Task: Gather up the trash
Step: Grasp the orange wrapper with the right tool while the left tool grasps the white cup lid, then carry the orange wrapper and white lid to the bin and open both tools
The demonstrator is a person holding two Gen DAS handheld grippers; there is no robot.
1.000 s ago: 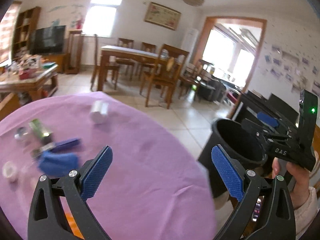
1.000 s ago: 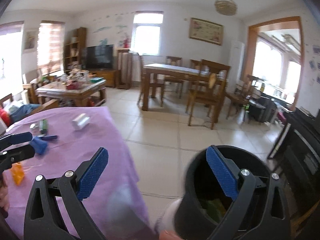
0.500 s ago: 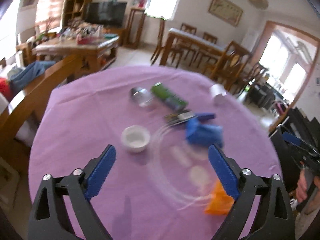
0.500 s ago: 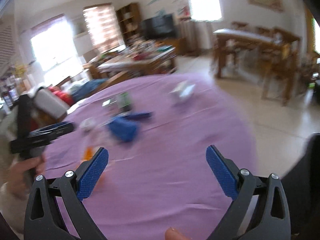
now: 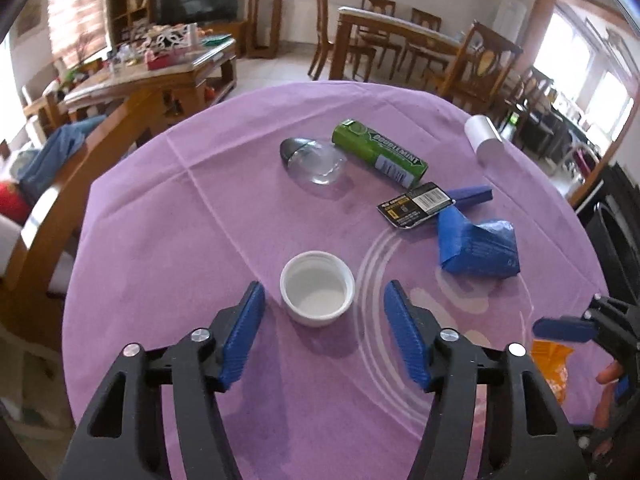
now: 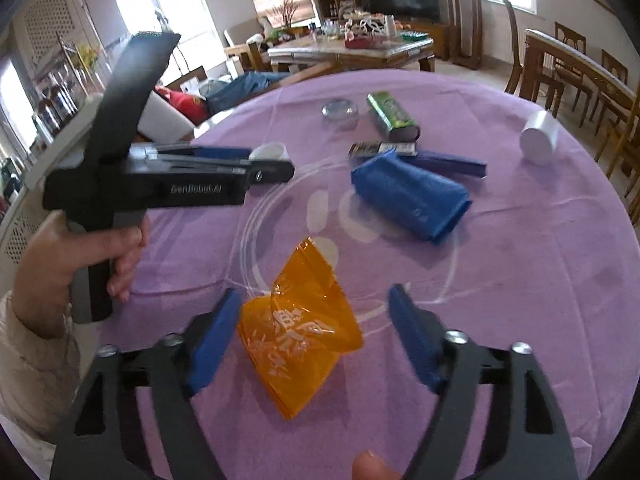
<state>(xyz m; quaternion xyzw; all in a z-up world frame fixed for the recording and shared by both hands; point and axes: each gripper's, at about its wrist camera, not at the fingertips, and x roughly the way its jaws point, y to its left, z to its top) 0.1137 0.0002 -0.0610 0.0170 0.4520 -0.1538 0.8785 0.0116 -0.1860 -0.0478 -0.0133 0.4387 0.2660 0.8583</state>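
Trash lies on a round table with a purple cloth (image 5: 168, 240). My left gripper (image 5: 324, 334) is open, with a white cap (image 5: 317, 293) just ahead between its fingers. My right gripper (image 6: 316, 334) is open around an orange plastic wrapper (image 6: 300, 328), not touching it. Further off lie a crumpled blue pack (image 5: 476, 244) (image 6: 408, 196), a green Doublemint gum pack (image 5: 380, 154) (image 6: 392, 116), a black label card (image 5: 416, 204), a blue stick (image 5: 470, 196), a clear lid (image 5: 316, 158) and a white roll (image 5: 484, 136) (image 6: 540, 138).
A black bin (image 5: 616, 236) stands off the table's right edge. A wooden bench (image 5: 72, 184) runs along the left side. A cluttered coffee table (image 5: 156, 68) and a dining table with chairs (image 5: 400, 40) stand behind.
Both grippers swung from the black bin back over the table and dropped low. The left now brackets the white cap, the right brackets the orange wrapper. Both jaws have narrowed somewhat.
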